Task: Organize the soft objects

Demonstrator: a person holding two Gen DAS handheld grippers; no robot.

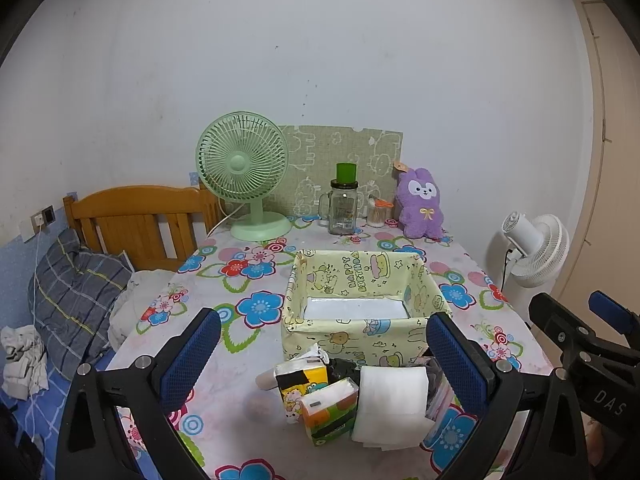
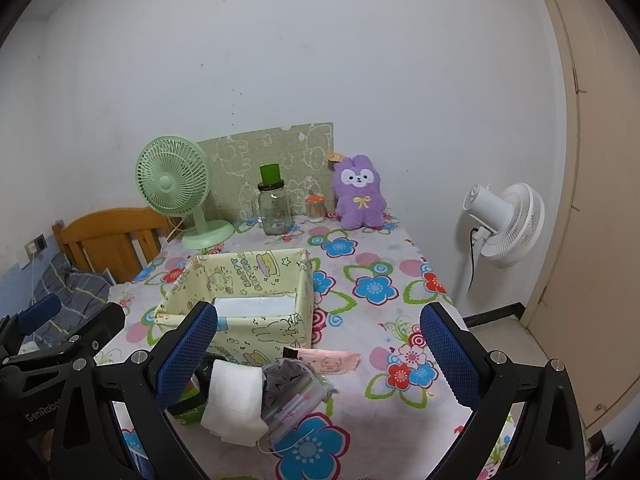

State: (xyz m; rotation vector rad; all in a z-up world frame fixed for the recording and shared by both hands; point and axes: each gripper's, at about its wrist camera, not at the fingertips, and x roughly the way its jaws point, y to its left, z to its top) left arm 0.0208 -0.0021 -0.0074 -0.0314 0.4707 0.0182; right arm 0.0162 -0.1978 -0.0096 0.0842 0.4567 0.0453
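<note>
Behind white roll [image 1: 390,408], half-hidden pouch [image 1: 438,390].

Soft items [image 1: 360,404] just before the box [image 1: 360,332]; fan [image 1: 244,172], jar [image 1: 343,208], plush [image 1: 422,204] behind.

The flowered counter [image 1: 248,316] is carrying a yellow fabric bin [image 1: 360,320], tissue packs [image 1: 316,396], a green fan [image 1: 244,176], a glass jar [image 1: 343,210] and a purple plush [image 1: 422,204].
</note>
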